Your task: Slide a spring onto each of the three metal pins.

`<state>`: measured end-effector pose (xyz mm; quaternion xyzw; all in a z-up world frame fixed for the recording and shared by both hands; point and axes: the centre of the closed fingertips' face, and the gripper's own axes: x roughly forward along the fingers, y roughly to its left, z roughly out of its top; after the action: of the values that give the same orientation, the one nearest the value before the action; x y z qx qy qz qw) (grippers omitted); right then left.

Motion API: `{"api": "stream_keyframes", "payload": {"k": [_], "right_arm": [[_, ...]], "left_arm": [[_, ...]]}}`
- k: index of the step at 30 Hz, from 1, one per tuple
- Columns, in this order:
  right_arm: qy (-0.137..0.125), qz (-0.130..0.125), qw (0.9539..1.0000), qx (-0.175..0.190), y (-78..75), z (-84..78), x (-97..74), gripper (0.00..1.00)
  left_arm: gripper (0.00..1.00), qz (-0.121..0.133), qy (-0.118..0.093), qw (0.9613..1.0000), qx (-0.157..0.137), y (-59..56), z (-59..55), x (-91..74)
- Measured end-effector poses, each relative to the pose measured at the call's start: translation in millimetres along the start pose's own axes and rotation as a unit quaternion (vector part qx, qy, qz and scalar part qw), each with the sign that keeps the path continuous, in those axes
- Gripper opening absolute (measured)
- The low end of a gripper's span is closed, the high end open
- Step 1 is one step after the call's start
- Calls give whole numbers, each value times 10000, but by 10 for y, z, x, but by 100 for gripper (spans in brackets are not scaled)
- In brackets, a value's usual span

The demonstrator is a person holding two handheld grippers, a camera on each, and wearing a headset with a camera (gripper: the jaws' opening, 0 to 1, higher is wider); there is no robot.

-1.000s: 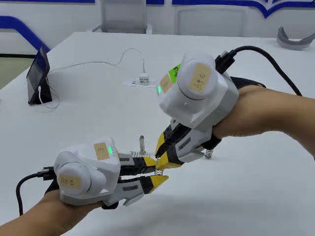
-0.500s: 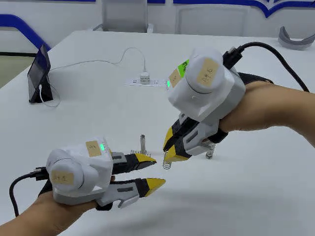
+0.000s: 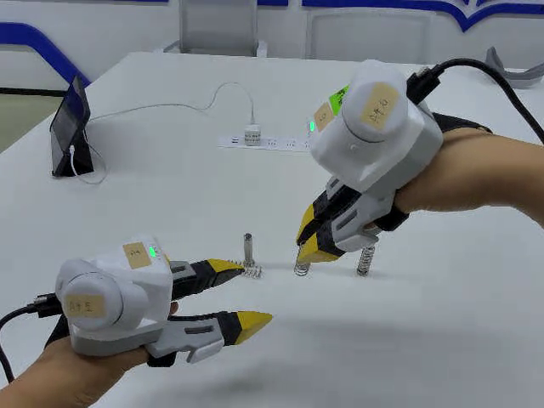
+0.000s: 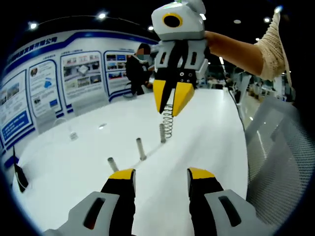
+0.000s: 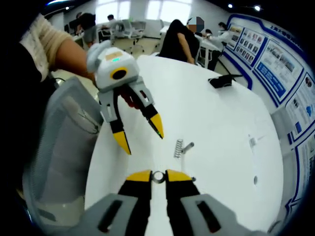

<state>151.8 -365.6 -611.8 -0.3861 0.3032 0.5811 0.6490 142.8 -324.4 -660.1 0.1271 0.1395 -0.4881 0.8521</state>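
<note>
In the head view my right gripper (image 3: pixel 311 252) is shut on the top of an upright spring (image 3: pixel 301 268). The left gripper view shows that spring (image 4: pixel 168 119) hanging from the right gripper (image 4: pixel 171 101) over a metal pin (image 4: pixel 162 133). Its top coil (image 5: pixel 157 176) sits between the right gripper's fingertips. A bare pin (image 3: pixel 247 248) stands to the left, with a loose spring (image 3: pixel 252 272) lying at its foot. Further right, another spring (image 3: pixel 365 261) stands upright on its pin. My left gripper (image 3: pixel 247 296) is open and holds nothing, low and left of the pins.
A white power strip (image 3: pixel 265 143) with a plugged cable lies farther back on the white table (image 3: pixel 170 195). A dark tablet (image 3: pixel 66 127) on a stand sits at the left edge. In the right gripper view people sit at desks behind the table.
The left gripper has drawn back to the lower left, away from the right gripper's tips, and stands open. The right gripper has kept hold of the spring.
</note>
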Motion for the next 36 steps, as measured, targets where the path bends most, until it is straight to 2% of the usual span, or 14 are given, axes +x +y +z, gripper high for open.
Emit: {"api": "stream_keyframes", "payload": {"k": [8,21,28,36], "right_arm": [[37,-60,9999,107,-113,-48,-9,12],[59,-277,9990,355,-381,-148,-21,12],[114,-420,9980,449,-529,-182,31,12],[158,-461,9969,611,-694,-258,154,12]], "left_arm": [[47,162,2,9998,-139,71,-54,-63],[54,339,46,9990,-281,153,-139,-131],[56,381,63,9987,-324,160,-161,-144],[58,420,72,9984,-371,170,-187,-153]]}}
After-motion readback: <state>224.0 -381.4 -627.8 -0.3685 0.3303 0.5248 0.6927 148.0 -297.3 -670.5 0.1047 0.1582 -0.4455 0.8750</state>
